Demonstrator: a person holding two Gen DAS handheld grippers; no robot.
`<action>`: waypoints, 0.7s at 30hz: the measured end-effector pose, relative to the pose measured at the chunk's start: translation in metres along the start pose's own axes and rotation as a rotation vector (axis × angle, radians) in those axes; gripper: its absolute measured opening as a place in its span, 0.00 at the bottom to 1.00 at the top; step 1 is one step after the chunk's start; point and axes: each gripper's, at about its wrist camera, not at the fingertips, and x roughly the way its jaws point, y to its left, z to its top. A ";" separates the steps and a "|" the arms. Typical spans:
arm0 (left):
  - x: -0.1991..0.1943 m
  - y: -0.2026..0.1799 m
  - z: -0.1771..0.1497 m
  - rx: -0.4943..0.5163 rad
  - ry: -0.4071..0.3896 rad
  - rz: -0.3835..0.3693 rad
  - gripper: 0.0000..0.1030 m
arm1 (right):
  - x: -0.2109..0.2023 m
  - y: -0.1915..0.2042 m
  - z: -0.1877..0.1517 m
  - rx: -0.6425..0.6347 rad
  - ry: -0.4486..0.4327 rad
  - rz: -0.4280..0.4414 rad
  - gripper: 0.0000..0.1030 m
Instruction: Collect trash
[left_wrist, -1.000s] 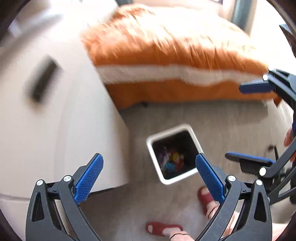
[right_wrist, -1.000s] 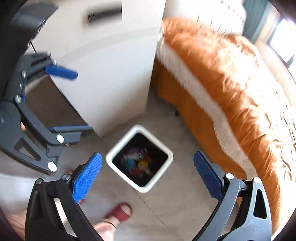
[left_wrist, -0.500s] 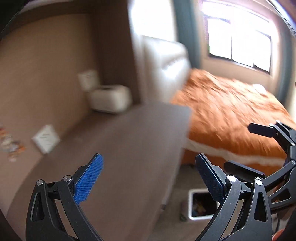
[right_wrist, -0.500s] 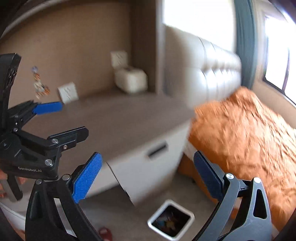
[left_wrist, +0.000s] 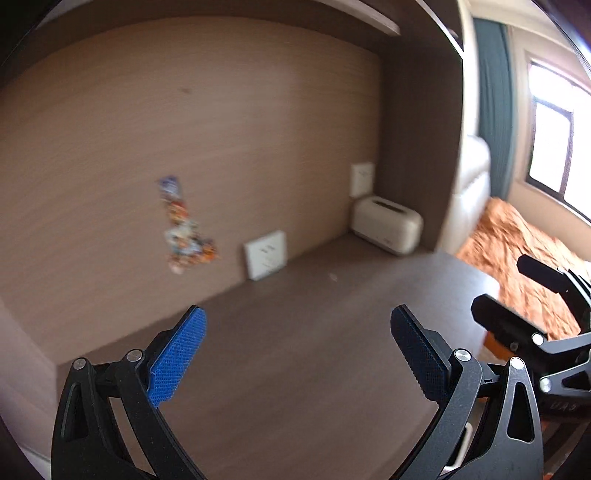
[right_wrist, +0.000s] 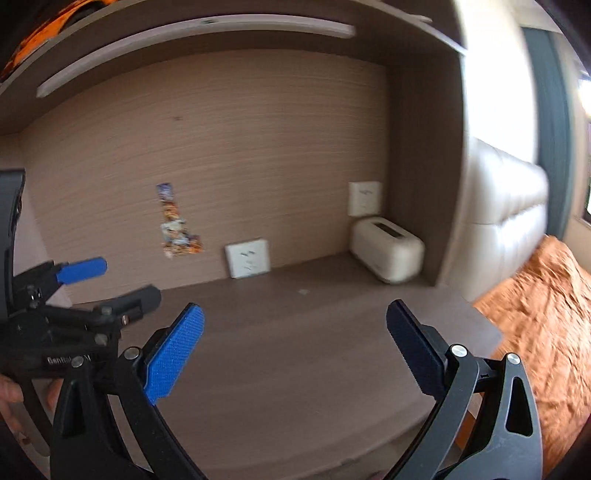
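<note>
Colourful wrapper strip (left_wrist: 183, 225) upright against wall (left_wrist: 240, 122)

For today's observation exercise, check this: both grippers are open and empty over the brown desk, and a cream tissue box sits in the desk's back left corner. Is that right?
One detail is wrong. The cream tissue box sits in the back right corner of the brown desk, as the right wrist view shows. The left gripper and right gripper are indeed open and empty.

Motion blur smears both views. The colourful patch (left_wrist: 184, 229) on the back wall at ten o'clock is too soft to identify. The tiny pale speck (right_wrist: 303, 292) on the surface cannot be told. The orange bedcover (right_wrist: 546, 332) at three o'clock runs off the frame edge.
</note>
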 end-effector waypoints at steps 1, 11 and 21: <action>-0.005 0.008 0.003 -0.002 -0.011 0.011 0.95 | 0.001 0.008 0.002 -0.001 -0.008 0.009 0.96; -0.026 0.050 0.010 -0.004 -0.039 0.102 0.95 | 0.004 0.053 0.023 -0.022 -0.033 0.067 0.96; -0.023 0.058 0.011 0.008 -0.043 0.098 0.95 | 0.008 0.063 0.027 -0.030 -0.028 0.044 0.96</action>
